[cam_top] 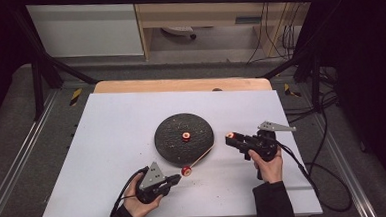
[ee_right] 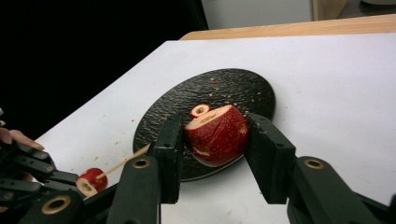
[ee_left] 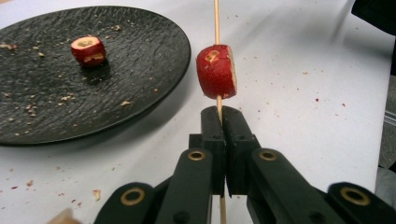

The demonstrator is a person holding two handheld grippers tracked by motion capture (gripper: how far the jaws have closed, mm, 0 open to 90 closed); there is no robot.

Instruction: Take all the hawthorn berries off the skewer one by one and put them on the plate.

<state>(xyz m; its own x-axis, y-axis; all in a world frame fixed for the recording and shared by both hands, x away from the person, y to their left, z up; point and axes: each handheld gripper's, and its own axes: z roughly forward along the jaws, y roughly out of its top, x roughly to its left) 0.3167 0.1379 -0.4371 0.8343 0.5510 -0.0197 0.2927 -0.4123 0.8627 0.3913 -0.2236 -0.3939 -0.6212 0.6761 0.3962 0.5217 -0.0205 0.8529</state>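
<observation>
Threading red fruit chunks onto a thin wooden skewer

Left gripper pinches the thin wooden skewer – one red fruit slice on it, at the black stone plate's six o'clock. Right gripper at three o'clock clamps a red-skinned fruit chunk – next, align it with the tip.

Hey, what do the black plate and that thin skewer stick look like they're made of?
Plate: probably slate or matte stoneware; dull black with a rough, rippled surface. Skewer: likely bamboo or wood; pale tan, thin, straight. It passes through a red fruit piece and is pinched by the left gripper.
</observation>
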